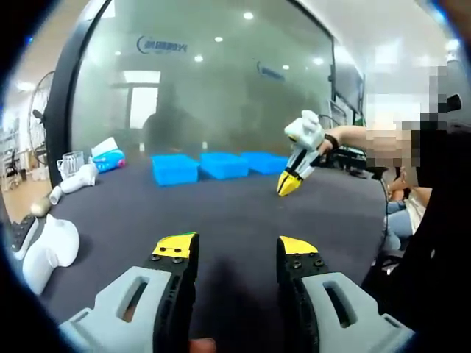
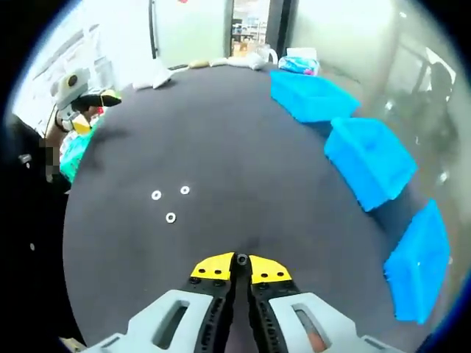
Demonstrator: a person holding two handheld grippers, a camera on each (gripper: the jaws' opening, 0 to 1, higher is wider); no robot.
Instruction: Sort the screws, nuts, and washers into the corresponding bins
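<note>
Washers (image 2: pixel 170 201) lie on dark table (image 2: pixel 243 147) beside glass wall (image 1: pixel 206 81).

The left hand-held gripper (image 1: pixel 234 251) is being held with its jaws spread wide apart. The right hand-held gripper (image 2: pixel 241 266) is being held with its yellow tips pressed together, gripped by a bare forearm (image 1: pixel 360 137) extended ahead of the left one.

Dark table (image 2: pixel 243 147) carries three blue bins (image 2: pixel 372 158) and three washers (image 2: pixel 170 218)
</note>
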